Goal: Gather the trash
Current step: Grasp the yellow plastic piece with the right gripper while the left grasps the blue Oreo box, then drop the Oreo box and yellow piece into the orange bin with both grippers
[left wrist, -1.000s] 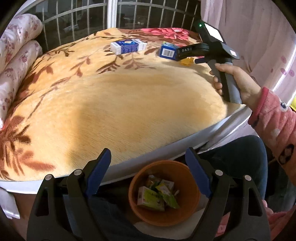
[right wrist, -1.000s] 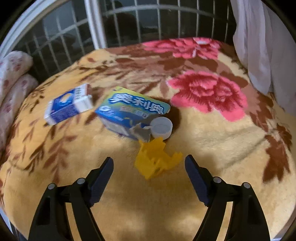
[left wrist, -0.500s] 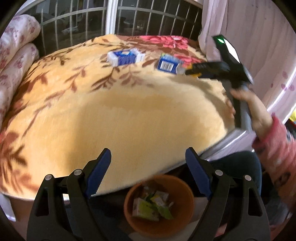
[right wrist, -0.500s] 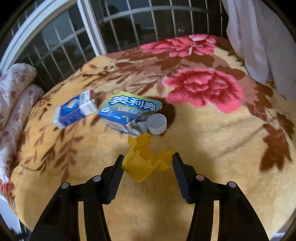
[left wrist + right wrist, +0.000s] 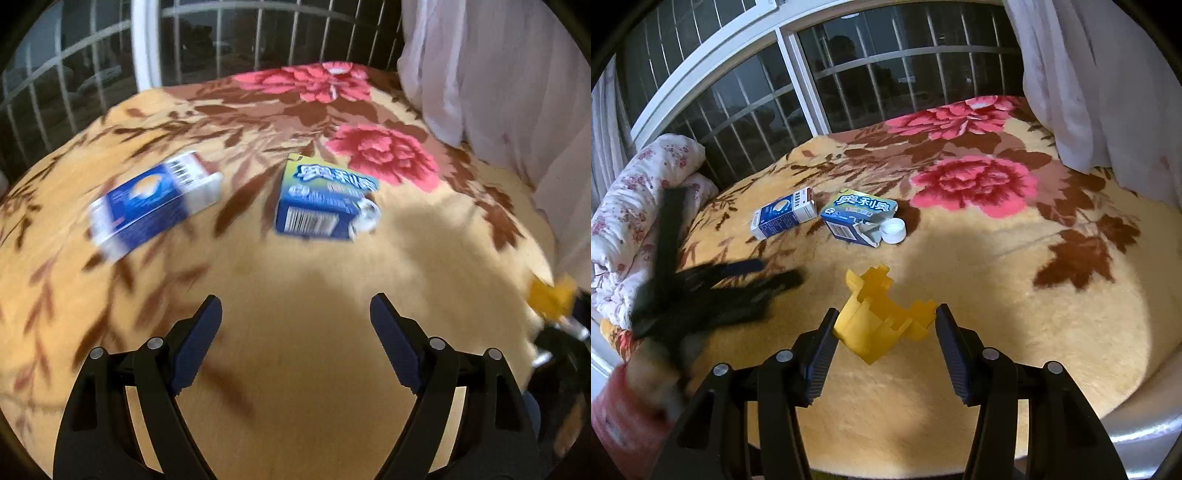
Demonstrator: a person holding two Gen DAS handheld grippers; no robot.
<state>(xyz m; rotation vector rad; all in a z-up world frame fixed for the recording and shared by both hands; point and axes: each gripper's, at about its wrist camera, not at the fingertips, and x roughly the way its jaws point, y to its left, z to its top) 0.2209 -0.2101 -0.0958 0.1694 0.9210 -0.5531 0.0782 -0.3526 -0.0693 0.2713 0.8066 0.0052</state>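
Your right tool (image 5: 884,328) grips the crumpled yellow plastic piece (image 5: 882,314), low in the frame's centre, lifted off the blanket (image 5: 1015,295). Your left tool (image 5: 295,325) stands wide and empty. Left to collect: white-and-blue carton (image 5: 783,218), torn blue box (image 5: 858,218) and white cap (image 5: 894,229), mid-frame.
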